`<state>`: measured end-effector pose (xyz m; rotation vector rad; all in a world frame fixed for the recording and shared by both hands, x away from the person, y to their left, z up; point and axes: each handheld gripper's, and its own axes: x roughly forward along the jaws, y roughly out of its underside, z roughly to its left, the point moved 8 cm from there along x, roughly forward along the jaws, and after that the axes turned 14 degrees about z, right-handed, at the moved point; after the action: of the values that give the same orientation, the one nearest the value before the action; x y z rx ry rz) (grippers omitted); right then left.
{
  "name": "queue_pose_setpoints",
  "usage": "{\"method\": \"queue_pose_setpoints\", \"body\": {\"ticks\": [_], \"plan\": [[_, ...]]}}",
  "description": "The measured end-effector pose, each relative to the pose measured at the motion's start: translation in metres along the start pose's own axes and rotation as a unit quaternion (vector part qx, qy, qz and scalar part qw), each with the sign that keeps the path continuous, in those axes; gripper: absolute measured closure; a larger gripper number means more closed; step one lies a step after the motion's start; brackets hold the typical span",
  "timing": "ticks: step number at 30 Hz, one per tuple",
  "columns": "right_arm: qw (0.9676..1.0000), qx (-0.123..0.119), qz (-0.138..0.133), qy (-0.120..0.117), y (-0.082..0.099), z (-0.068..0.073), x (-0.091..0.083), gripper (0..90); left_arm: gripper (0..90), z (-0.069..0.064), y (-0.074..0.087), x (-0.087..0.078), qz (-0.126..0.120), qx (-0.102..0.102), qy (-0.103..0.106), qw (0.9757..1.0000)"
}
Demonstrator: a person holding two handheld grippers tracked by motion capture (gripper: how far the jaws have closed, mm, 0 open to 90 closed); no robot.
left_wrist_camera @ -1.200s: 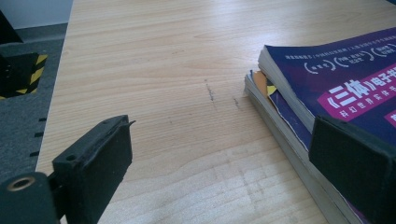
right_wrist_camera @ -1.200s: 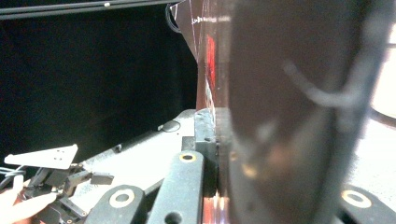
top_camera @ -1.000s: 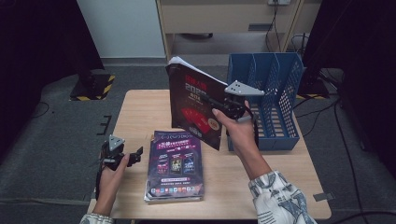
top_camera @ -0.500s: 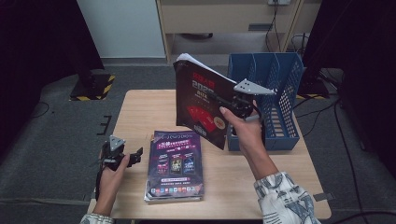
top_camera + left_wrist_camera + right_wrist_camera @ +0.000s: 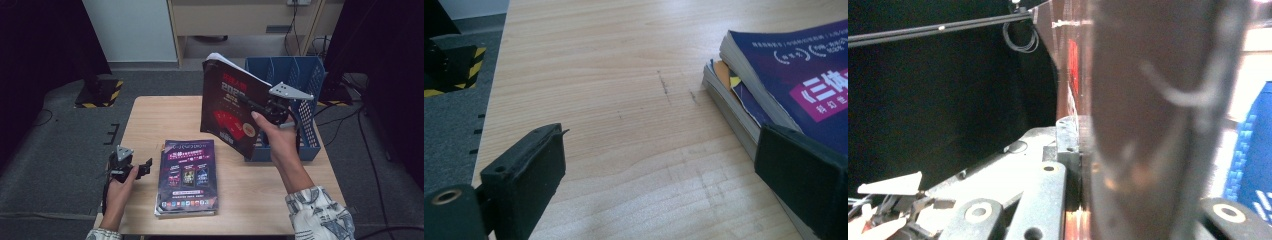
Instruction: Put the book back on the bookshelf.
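Presently, stage: one book in the air, the rest not yet moved.
Right tool: jaws closed on the dark red book, held upright and tilted above the surface, just beside the blue file rack.
Left tool: jaws wide apart, holding nothing, low by the stack's left edge.
Stack of books: lying flat near the front, purple cover on top.
Progress: likely early; the held book is not yet in a rack slot.
Left to do: probably slotting it in, then the stack.
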<state>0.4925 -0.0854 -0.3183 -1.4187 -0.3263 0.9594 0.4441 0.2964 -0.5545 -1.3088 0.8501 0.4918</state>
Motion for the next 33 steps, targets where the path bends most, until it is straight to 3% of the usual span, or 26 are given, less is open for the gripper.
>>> {"method": "queue_pose_setpoints", "body": {"ticks": [5, 12, 33], "plan": [[0.9999, 0.008, -0.009, 0.010, -0.001, -0.009, -0.013, 86.5, 5.9, -0.002, -0.001, -0.002, -0.002, 0.010, -0.005, 0.9999], [0.9993, 0.018, -0.018, 0.027, -0.003, -0.025, -0.033, 86.5, 5.9, 0.002, 0.000, -0.002, -0.001, 0.005, -0.012, 0.9999], [0.9967, 0.036, -0.018, 0.070, 0.001, -0.059, -0.069, 86.5, 5.9, 0.001, -0.001, -0.003, -0.001, 0.007, -0.013, 0.9999]]}}
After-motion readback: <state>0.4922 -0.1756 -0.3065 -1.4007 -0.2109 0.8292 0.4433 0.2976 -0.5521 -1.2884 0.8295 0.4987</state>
